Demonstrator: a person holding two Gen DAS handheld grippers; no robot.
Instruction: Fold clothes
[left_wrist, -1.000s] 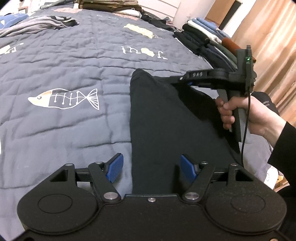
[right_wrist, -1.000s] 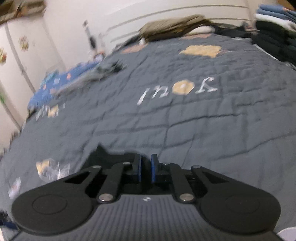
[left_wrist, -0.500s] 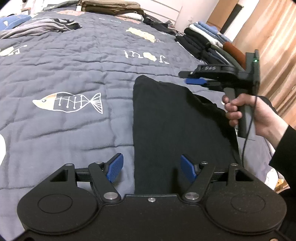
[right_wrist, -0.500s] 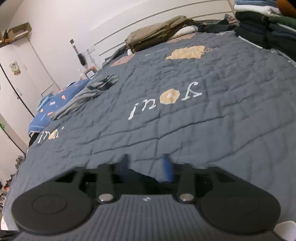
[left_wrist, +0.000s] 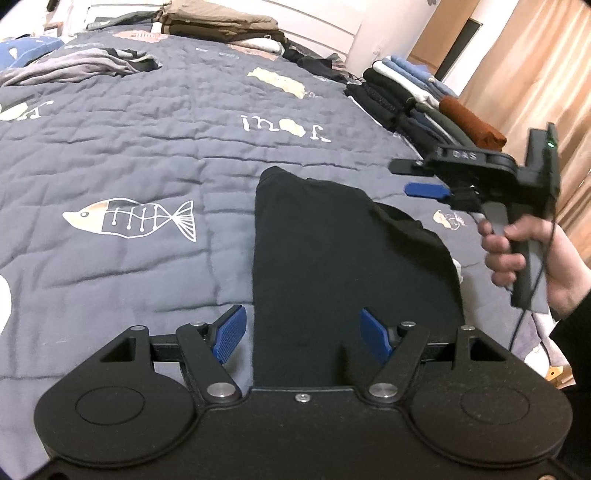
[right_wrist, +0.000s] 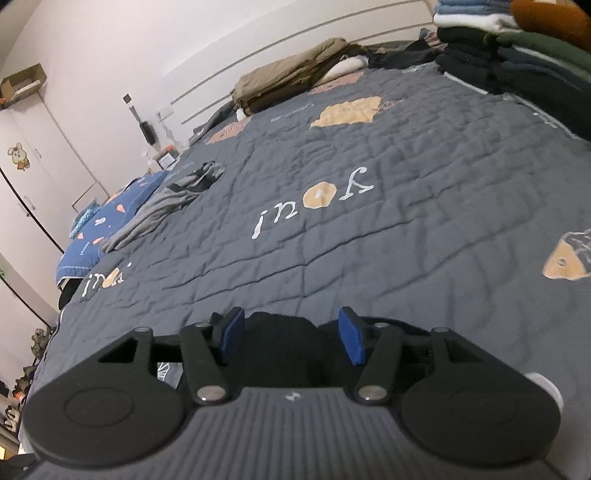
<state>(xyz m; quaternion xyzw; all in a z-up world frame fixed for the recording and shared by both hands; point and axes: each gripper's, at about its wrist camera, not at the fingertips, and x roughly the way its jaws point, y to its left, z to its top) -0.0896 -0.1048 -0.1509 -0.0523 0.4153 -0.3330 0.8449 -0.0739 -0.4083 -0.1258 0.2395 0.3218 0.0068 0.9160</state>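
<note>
My left claw (left_wrist: 301, 334) spread over folded black garment (left_wrist: 332, 240) on quilted bed (left_wrist: 147, 155), my right claw (right_wrist: 291, 334) opening, nothing pinched, above garment's far edge

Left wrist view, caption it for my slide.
Open left gripper over folded black garment on grey quilted bedspread; right gripper opening, empty, above it.

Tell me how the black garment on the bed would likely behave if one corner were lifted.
The black garment would probably flop and drape: it lies flat on the quilt and one folded layer sags in a soft curve. It looks thin, so likely light. The fold may well slide open, since nothing pins it; both tongs stand apart from it.
</note>
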